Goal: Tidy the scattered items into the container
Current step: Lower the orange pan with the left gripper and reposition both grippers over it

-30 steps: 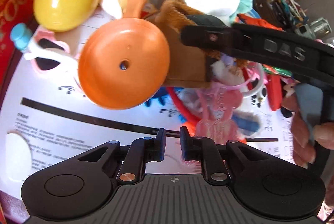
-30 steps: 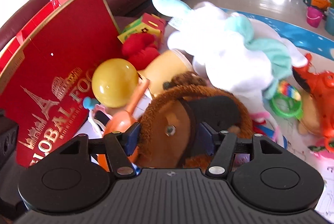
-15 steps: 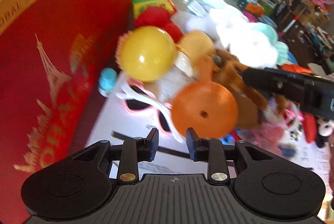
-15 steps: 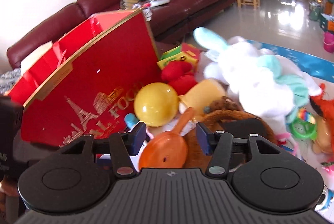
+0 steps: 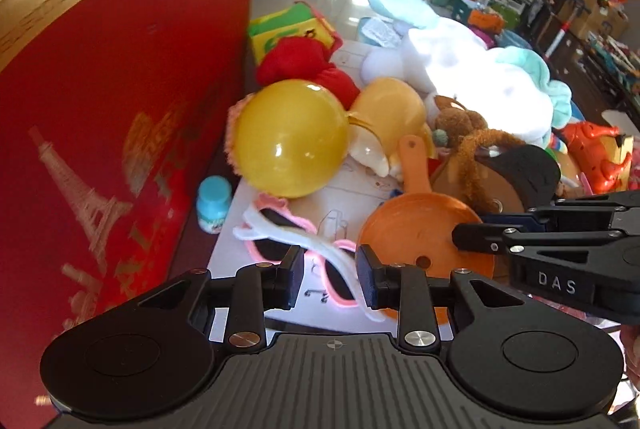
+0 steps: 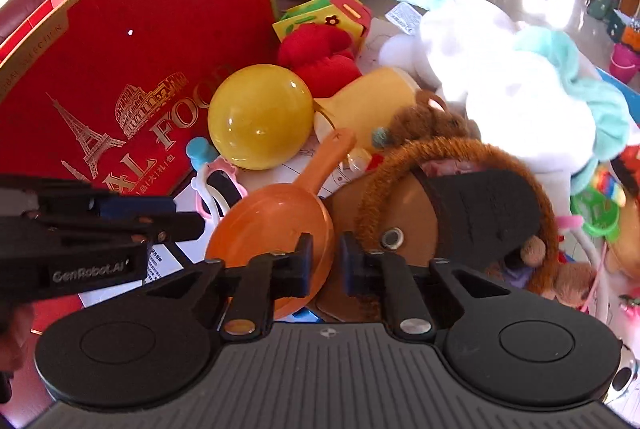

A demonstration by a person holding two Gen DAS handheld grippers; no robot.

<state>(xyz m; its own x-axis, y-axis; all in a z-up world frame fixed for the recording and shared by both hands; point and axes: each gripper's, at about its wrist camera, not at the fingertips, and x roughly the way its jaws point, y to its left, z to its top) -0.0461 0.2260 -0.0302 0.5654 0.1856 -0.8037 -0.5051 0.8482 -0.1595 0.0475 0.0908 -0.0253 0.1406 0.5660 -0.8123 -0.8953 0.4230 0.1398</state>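
Meanwhile, the left hand-held gripper (image 5: 328, 279) hangs with fingers apart over pink sunglasses (image 5: 280, 229), while the right hand-held gripper (image 6: 325, 263), narrowly parted and gripping nothing, hovers at the orange toy pan (image 6: 276, 221) beside the red box (image 6: 132, 81).

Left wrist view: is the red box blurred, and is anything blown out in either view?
Left wrist view: the red box is smeared, its gold print unreadable, while the yellow ball stays fairly sharp. Right wrist view: box lettering crisp; the white plush is overexposed in both views, floor glare behind.
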